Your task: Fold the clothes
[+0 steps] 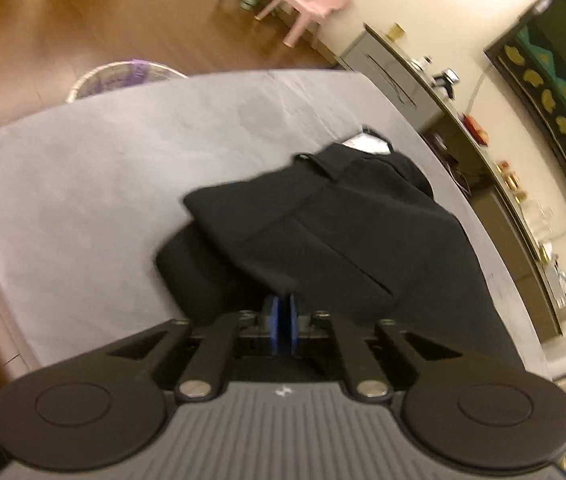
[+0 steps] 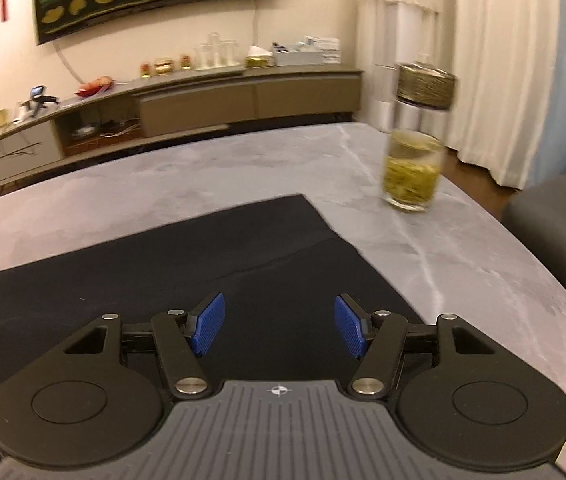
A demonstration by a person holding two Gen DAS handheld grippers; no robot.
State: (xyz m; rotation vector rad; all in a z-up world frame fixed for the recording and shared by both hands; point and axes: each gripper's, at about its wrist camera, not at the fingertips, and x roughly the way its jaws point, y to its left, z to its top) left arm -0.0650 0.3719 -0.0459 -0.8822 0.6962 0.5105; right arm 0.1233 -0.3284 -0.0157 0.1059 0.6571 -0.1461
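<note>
A black garment, trousers with a waistband and a white inner label, lies on the grey table [image 1: 83, 168]. In the left wrist view the trousers [image 1: 323, 224] are partly folded over themselves. My left gripper [image 1: 281, 312] is shut on the near edge of the black fabric, its blue pads pressed together. In the right wrist view the black fabric [image 2: 163, 264] lies flat on the table [image 2: 423, 264]. My right gripper [image 2: 281, 322] is open and empty just above the fabric, blue pads [image 2: 207, 322] wide apart.
A glass bottle of green tea [image 2: 415, 148] stands on the table at the right, beyond the fabric. A low sideboard [image 2: 203, 100] runs along the far wall. A basket [image 1: 123, 76], a pink chair [image 1: 307, 8] and a green chair stand on the wooden floor.
</note>
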